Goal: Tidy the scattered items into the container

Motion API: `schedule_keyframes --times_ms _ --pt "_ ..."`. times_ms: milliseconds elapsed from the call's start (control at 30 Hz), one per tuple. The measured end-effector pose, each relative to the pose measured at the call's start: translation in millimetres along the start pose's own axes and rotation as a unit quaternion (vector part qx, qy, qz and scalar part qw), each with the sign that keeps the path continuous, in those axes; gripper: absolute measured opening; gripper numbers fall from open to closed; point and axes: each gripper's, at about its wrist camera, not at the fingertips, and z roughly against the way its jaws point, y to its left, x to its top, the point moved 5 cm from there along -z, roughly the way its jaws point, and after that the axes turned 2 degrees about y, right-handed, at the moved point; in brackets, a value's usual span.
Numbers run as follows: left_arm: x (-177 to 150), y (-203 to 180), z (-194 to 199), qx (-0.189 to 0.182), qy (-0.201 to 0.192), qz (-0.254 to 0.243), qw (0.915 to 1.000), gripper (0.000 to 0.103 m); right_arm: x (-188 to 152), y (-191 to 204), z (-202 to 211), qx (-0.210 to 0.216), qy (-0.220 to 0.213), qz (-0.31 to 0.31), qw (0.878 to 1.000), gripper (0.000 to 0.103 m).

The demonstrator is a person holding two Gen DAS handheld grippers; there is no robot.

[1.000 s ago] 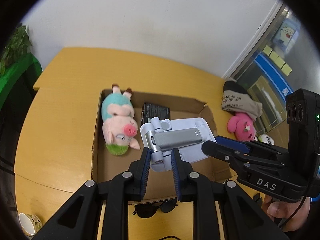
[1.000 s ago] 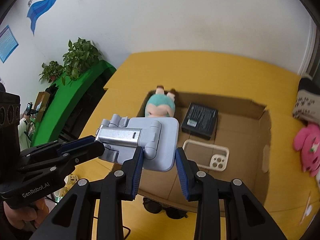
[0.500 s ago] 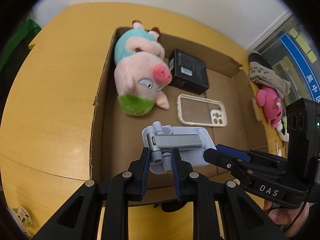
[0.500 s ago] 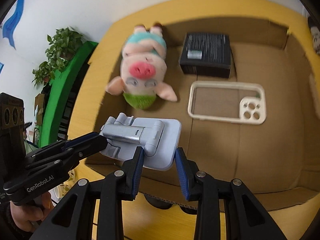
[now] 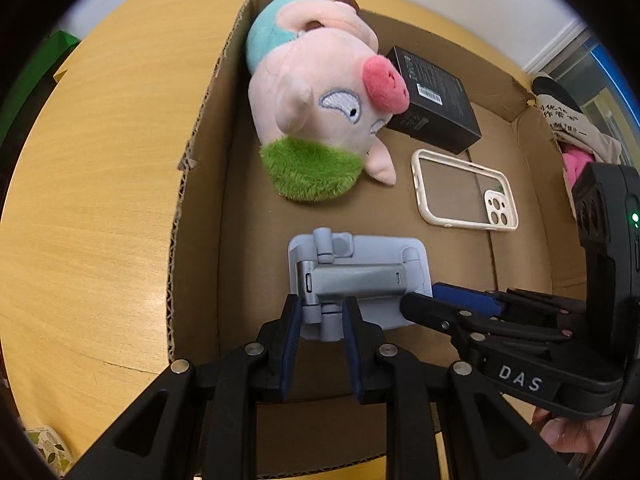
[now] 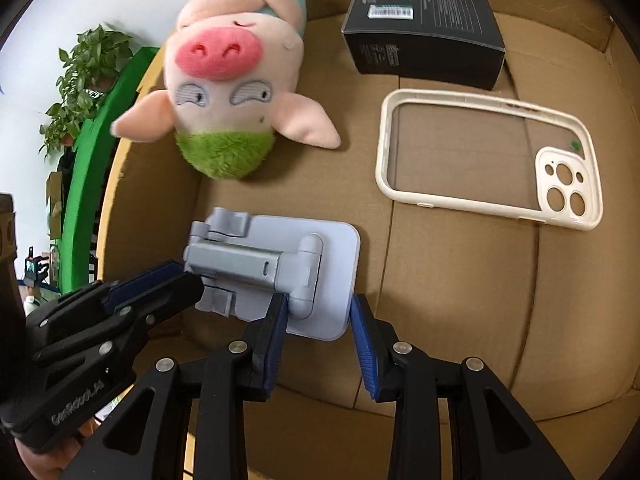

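Observation:
A light blue-grey folding phone stand (image 5: 360, 276) (image 6: 280, 268) is low inside the cardboard box (image 5: 200, 200) (image 6: 460, 280), near its front wall. My left gripper (image 5: 320, 316) is shut on the stand's hinge end. My right gripper (image 6: 318, 308) is shut on the stand's base plate at the other end. A pink pig plush (image 5: 316, 92) (image 6: 228, 80), a black box (image 5: 432, 100) (image 6: 424, 24) and a white phone case (image 5: 464, 188) (image 6: 488, 156) lie in the box beyond the stand.
The box sits on a yellow wooden table (image 5: 100, 160). A pink plush and a cloth item (image 5: 576, 140) lie outside the box at the right. A patterned cup (image 5: 44, 448) stands at the table's near left. Green plants (image 6: 84, 80) are off the table.
Both grippers have carried the phone stand from above the box down into it, close to the box floor. Both stay shut on it.

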Motion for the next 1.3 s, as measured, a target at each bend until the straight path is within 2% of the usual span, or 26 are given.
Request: schedule_keyframes --times_ms 67,167,233,267,300,367,433,533,700,933,1300 --pt "-2 -3 -2 -0.004 0.008 0.001 1.0000 0.019 -1 2 -2 -0.001 0.003 0.006 1.000 0.035" --pt "-3 -6 6 0.025 0.000 -0.007 0.9997 0.019 -3 7 8 -0.007 -0.002 0.016 1.000 0.039" --pt "-2 -5 21 0.026 -0.014 0.001 0.9996 0.021 -2 9 27 -0.020 -0.019 0.022 0.999 0.066" --pt "-2 -6 30 0.032 -0.023 0.004 0.9992 0.030 -1 9 39 -0.033 -0.030 0.023 0.999 0.087" --pt "-1 -6 41 0.044 -0.034 0.004 0.9984 0.037 -1 10 52 -0.042 -0.042 0.024 0.998 0.098" --pt "2 -10 66 0.071 -0.065 0.001 0.9954 0.069 0 11 78 -0.058 -0.062 0.032 0.996 0.102" --pt "4 -16 95 0.089 -0.106 -0.004 0.9904 0.078 -1 13 98 -0.079 -0.065 0.042 0.994 0.102" --pt "4 -29 129 0.095 -0.134 -0.012 0.9863 0.079 -8 10 126 -0.113 -0.062 0.050 0.990 0.102" --pt "-3 -48 162 0.084 -0.157 -0.008 0.9839 0.079 -19 5 180 -0.136 -0.094 0.045 0.985 0.102" --pt "-18 -80 194 0.066 -0.186 -0.005 0.9803 0.079 -38 26 241 -0.164 -0.142 0.073 0.973 0.102" --pt "-42 -103 225 0.056 -0.208 -0.010 0.9766 0.079 -76 42 294 -0.169 -0.180 0.080 0.966 0.102"
